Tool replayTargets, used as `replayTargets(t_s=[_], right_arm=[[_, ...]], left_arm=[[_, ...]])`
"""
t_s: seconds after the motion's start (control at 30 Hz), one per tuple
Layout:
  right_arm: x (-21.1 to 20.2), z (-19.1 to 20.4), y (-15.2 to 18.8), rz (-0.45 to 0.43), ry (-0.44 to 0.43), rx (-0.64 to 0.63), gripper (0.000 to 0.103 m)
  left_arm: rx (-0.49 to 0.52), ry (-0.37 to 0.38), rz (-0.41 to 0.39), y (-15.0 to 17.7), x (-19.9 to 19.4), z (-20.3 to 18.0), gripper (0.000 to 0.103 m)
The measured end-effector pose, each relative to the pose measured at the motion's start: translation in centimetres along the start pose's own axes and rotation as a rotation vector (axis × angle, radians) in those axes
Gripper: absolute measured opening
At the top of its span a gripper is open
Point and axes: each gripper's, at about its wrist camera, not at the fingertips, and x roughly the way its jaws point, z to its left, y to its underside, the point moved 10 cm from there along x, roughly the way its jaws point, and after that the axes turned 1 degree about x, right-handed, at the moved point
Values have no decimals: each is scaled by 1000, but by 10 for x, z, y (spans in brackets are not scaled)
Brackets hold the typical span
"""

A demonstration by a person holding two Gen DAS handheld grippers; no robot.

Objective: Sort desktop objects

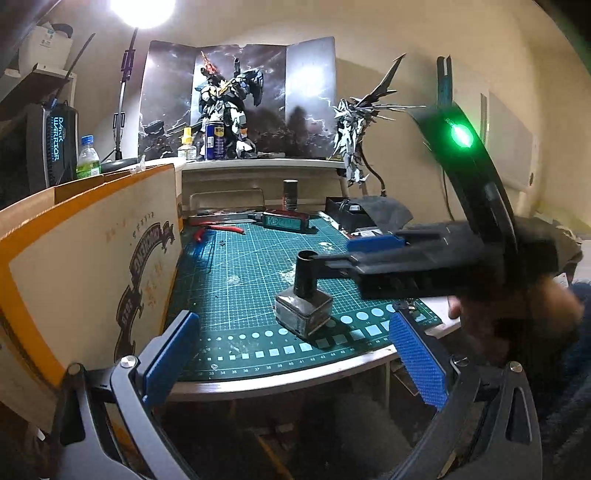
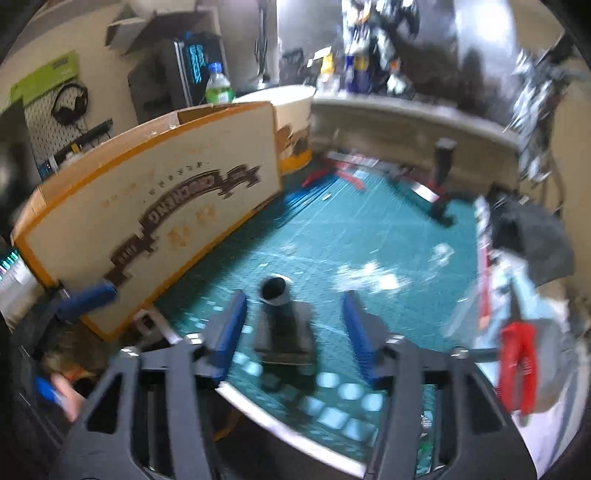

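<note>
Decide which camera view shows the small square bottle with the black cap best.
The left wrist view: the square bottle stands sharp and whole on the green cutting mat. The right wrist view shows the same bottle blurred, from above, between the right gripper's open fingers.

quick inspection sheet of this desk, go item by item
surface: green cutting mat, white flecks on it
job's things: square glass bottle with black cap upright near front edge; cardboard box at the mat's left edge
clutter: red-handled pliers, dark spray can at the back
grippers: left tongs open, empty; right tongs open either side of the bottle, pads off it
cables: nothing seen
surroundings: shelf with robot model, lamp
</note>
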Motion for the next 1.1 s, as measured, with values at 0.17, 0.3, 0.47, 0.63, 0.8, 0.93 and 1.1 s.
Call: replayTargets(t_s=[0.17,0.3,0.47,0.63,0.8,0.93,1.1], right_arm=[[1,-5,34,-57,-73,55,55],[17,4,49,-45,-106,57,53],[29,11,45,-81,-82,73,48],[30,15,46,-118,-14,101,44],[26,19,47,-178,94,175,43],[24,18,47,-224,130,283,43],[18,26,40,-235,54,312,48]], left_arm=[[-4,23,-11,5,-4,-2,103],[-16,41,-20,7,-8,-3,103],[-22,41,-26,7,-11,-4,103],[-25,47,-28,7,-11,-3,103],[-52,77,-40,4,-16,-1,102],[-84,97,-49,2,-20,4,102],[-120,129,-69,-3,-25,7,103]])
